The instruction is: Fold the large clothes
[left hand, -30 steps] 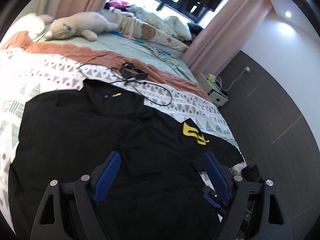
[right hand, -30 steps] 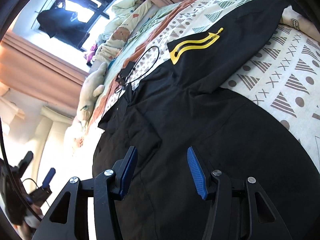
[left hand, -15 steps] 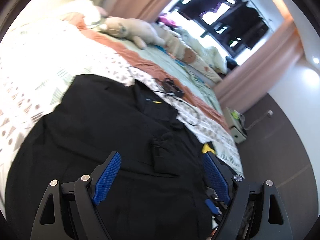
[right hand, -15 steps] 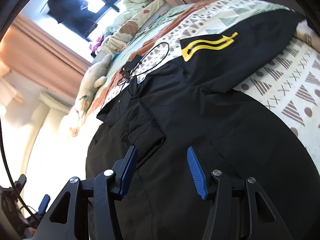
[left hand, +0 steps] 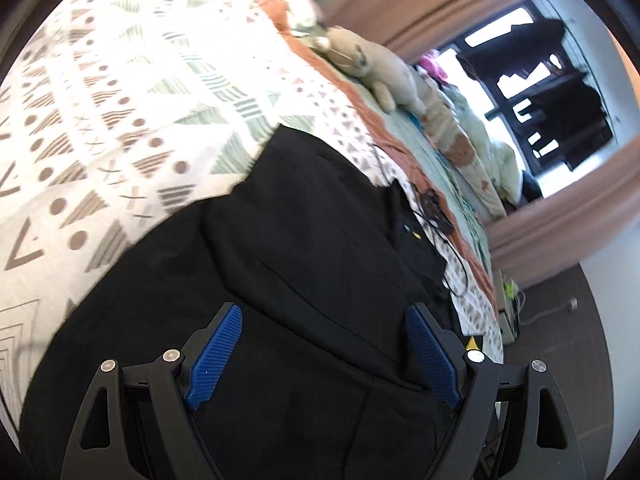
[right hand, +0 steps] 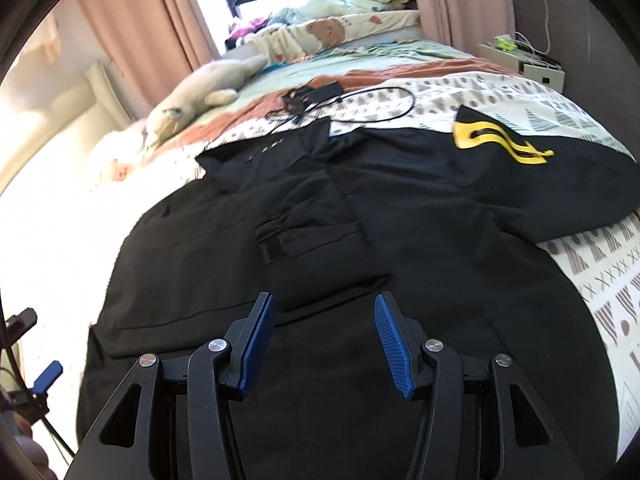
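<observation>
Left wrist view: the left gripper (left hand: 322, 354) is hovering wide open and empty over the black jacket (left hand: 304, 240) lying on the patterned bedspread (left hand: 100, 120).

Right wrist view: the right gripper (right hand: 325, 334) is gaping too, holding nothing — better pinching the sleeve (right hand: 500, 184) edge cleanly, one layer only.

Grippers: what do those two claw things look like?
The left gripper and the right gripper look alike: black angular frames with triangular cut-outs and round silver screws. Their fingers carry bumpy bright blue pads.
</observation>
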The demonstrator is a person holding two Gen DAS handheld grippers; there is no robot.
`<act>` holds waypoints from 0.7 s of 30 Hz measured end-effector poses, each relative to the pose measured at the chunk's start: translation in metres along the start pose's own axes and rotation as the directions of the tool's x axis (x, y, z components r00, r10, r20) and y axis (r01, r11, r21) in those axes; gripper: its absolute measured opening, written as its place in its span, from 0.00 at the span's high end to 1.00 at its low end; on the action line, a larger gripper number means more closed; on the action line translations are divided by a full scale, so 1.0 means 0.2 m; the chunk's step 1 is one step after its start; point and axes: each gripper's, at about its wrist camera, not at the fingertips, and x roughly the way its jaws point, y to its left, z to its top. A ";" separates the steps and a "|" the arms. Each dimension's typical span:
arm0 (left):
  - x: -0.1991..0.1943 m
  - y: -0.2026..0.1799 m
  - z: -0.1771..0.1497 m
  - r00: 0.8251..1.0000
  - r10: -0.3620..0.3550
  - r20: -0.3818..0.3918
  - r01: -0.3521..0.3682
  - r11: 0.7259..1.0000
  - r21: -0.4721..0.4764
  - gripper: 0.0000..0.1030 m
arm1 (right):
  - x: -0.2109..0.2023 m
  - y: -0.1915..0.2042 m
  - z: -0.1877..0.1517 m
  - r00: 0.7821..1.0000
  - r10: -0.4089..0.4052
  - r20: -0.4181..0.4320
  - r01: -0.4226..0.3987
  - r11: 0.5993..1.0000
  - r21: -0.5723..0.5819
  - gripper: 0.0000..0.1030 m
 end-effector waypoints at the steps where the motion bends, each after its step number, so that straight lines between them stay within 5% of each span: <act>1: -0.01 0.03 0.01 1.000 0.005 0.009 -0.005 1.000 -0.020 0.18 | 0.02 0.03 0.01 1.000 -0.010 -0.002 0.010 1.000 -0.020 0.49; 8: -0.07 0.17 0.09 0.998 0.026 0.057 -0.021 0.997 -0.080 0.18 | 0.24 0.21 0.07 0.992 -0.106 -0.062 0.096 0.984 -0.149 0.49; 14: -0.09 0.23 0.13 0.998 0.022 0.063 -0.015 0.994 -0.106 0.18 | 0.41 0.19 0.04 0.979 -0.167 -0.116 0.150 0.979 -0.139 0.49; 16: -0.10 0.24 0.13 0.998 0.020 0.063 -0.013 0.994 -0.107 0.18 | 0.43 0.18 0.04 0.980 -0.155 -0.128 0.136 0.980 -0.143 0.69; 21: -0.11 0.21 0.11 0.998 0.013 0.056 -0.008 0.996 -0.087 0.18 | 0.27 0.11 0.09 0.994 -0.081 -0.070 0.075 0.993 -0.089 0.74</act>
